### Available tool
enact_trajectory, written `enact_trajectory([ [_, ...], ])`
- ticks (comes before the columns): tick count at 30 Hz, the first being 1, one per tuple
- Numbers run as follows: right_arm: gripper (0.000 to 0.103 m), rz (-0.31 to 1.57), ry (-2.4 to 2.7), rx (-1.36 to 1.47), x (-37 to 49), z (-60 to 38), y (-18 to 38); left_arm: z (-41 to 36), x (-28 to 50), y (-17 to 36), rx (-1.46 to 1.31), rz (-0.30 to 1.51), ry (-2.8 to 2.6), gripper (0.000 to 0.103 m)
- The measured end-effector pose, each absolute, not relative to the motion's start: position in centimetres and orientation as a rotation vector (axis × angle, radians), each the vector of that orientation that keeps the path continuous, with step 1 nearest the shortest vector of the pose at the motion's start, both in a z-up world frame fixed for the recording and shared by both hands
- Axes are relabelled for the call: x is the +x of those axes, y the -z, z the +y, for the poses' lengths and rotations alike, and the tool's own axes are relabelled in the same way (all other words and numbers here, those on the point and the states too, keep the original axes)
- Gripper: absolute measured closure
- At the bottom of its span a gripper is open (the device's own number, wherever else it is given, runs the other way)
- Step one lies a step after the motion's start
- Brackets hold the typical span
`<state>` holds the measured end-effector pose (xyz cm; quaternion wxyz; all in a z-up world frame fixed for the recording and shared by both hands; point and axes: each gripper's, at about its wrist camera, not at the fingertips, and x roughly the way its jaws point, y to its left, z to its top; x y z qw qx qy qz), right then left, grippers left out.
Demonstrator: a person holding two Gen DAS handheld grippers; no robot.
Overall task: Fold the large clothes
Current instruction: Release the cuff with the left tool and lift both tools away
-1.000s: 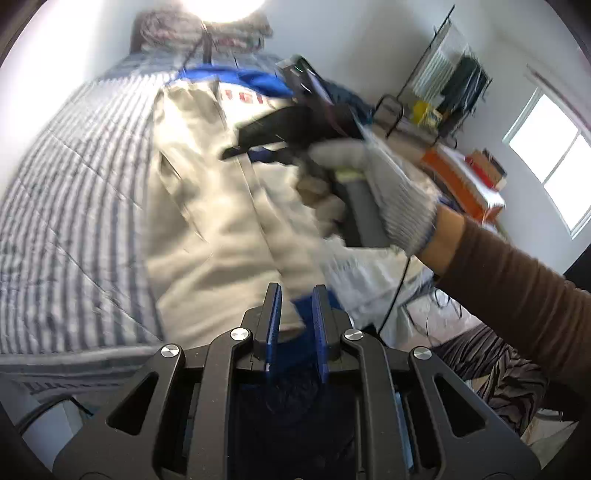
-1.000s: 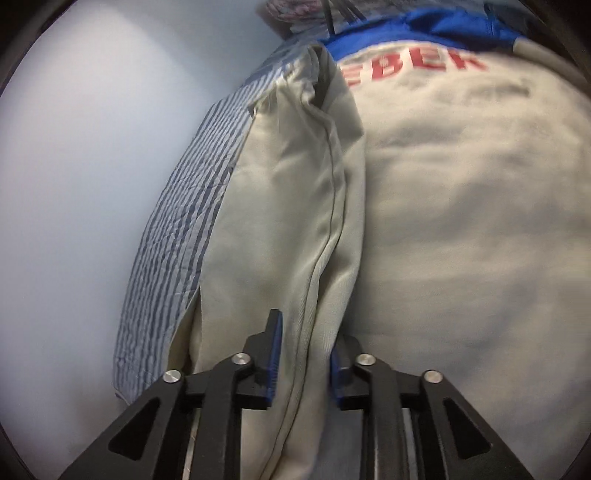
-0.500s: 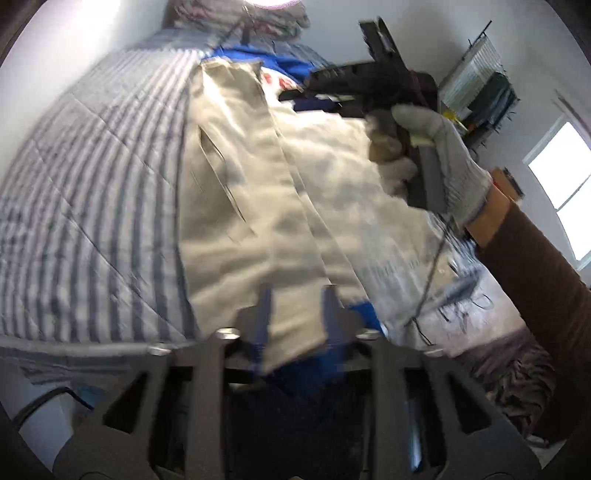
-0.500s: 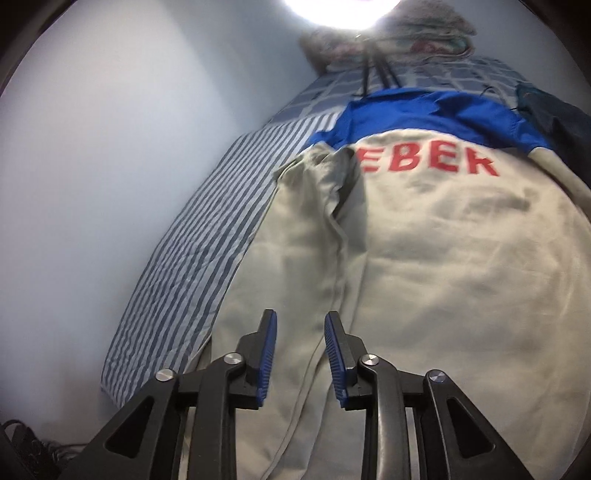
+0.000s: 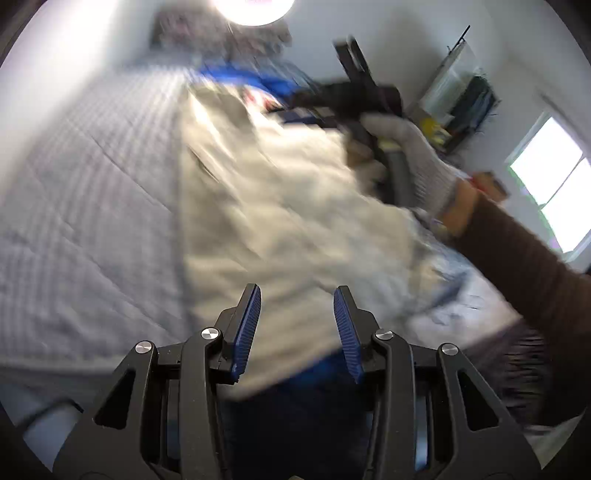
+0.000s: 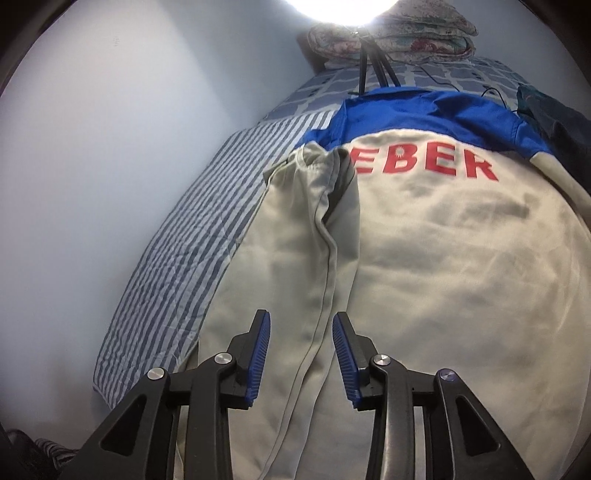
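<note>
Both tongs stood wide and empty: left gripper (image 5: pixel 296 325) and right gripper (image 6: pixel 301 353) hovered over the sweatshirt (image 6: pixel 424 258). It lay flat on the striped bed (image 6: pixel 192 236), long axis running away toward the pillows (image 6: pixel 391 33), cream with blue shoulders, red lettering, one sleeve (image 6: pixel 295 240) folded inward.

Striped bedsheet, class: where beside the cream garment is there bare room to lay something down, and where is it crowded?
Free: the striped bedsheet strip between the wall and the cream garment's folded sleeve. Crowded: the bed head, with the blue collar, tripod legs and pillows; dark clothing borders the far side.
</note>
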<state>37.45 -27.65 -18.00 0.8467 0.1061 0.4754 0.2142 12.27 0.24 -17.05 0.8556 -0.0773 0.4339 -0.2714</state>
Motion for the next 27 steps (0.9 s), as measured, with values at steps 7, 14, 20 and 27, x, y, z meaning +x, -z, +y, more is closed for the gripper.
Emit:
enact_trajectory([
  [7,0.064,0.988,-0.440,0.251,40.5,-26.6,17.6,0.5,12.9,19.7,-0.201,1.000,0.532,0.076],
  [14,0.076,0.975,-0.496,0.275,43.3,-24.0,18.9,-5.3,12.8,22.7,-0.059,1.084,0.606,0.076],
  [20,0.078,0.942,-0.461,0.296,46.8,-23.0,20.5,-6.7,13.0,23.8,-0.062,1.125,0.644,0.076],
  [27,0.103,1.069,-0.296,0.322,50.8,-25.5,24.9,-7.5,13.5,24.3,-0.060,1.128,0.653,0.076],
])
